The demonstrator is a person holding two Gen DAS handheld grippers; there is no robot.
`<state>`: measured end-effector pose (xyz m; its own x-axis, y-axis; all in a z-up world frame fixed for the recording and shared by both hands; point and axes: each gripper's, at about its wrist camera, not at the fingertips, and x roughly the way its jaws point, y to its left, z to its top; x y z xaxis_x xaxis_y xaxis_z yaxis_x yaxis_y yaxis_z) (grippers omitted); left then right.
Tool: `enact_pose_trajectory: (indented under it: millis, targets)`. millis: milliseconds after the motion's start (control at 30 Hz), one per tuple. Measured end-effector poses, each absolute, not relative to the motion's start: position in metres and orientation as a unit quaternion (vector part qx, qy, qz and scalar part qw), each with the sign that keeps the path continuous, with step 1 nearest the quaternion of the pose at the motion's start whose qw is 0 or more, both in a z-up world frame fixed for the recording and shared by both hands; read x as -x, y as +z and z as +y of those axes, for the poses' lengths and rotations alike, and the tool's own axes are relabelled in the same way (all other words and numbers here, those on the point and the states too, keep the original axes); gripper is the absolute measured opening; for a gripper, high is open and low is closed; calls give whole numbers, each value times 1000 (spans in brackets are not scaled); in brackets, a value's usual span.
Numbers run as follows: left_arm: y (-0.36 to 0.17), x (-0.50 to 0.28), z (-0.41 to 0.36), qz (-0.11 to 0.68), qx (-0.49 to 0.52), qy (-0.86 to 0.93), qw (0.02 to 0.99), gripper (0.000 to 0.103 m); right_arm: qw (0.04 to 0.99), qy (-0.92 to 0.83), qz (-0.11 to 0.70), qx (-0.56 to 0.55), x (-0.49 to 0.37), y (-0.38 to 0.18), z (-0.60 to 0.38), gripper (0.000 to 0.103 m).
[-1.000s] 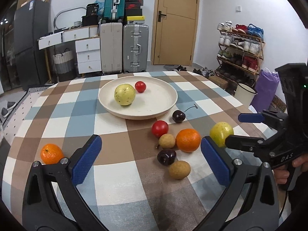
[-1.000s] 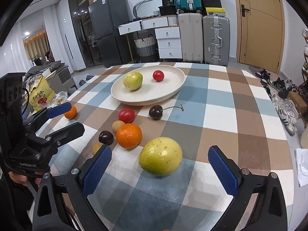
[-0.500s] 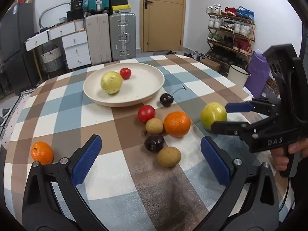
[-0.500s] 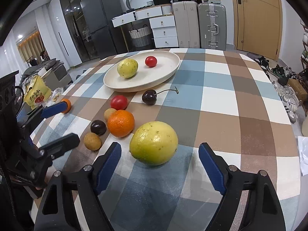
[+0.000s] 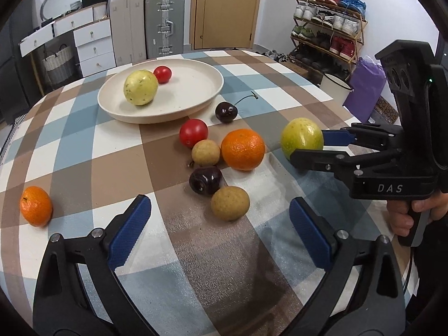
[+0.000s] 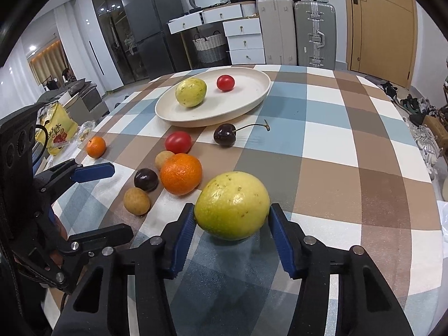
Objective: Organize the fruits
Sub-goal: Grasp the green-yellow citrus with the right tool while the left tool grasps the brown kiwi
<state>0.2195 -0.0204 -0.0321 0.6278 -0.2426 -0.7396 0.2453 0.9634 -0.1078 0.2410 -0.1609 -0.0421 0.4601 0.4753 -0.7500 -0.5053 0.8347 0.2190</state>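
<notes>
My right gripper (image 6: pixel 232 210) is closing, and both blue pads touch the sides of a yellow-green fruit (image 6: pixel 232 204) that rests on the checked tablecloth. Ahead lies a cream plate (image 5: pixel 196 103) holding a second yellow-green fruit (image 5: pixel 140 87) and a small red tomato (image 5: pixel 162 74). Loose on the cloth are a red tomato (image 5: pixel 193 132), a stemmed cherry (image 5: pixel 226 112), a large orange (image 5: pixel 242 149), two brown longans (image 5: pixel 205 152), a dark cherry (image 5: pixel 205 180) and a small orange (image 5: pixel 36 205). My left gripper (image 5: pixel 219 203) stands wide, its jaws closing slightly, with nothing pressed; the nearer longan (image 5: pixel 230 203) lies at its tips.
A person's hand (image 5: pixel 403 218) grips the right tool's handle at the table's right edge. A yellow snack bag (image 6: pixel 56 131) lies off the table's left side. Suitcases (image 5: pixel 165 19), white drawers (image 5: pixel 92 47) and a shoe rack (image 5: pixel 327 28) stand beyond the table.
The right jaws have closed from wide apart onto the yellow-green fruit. The left gripper has tipped downward and come closer to the cluster of loose fruit.
</notes>
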Motion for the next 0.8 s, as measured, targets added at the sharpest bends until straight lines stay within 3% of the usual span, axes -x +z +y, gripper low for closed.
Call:
enact_pose_trajectory:
  millis: [67, 333, 700, 800]
  targets:
    - [-34, -222, -21, 419, 6, -146, 896, 92, 855, 287, 432, 17, -241, -41, -161, 54]
    - [-42, -226, -22, 442, 17, -162, 882, 55, 857, 289, 426, 21, -239, -38, -159, 53]
    - [-41, -226, -19, 438, 25, -166, 883, 27, 857, 292, 424, 27, -237, -37, -158, 53]
    - [-39, -223, -21, 433, 18, -165, 886, 26, 857, 293, 423, 26, -237, -37, -158, 53]
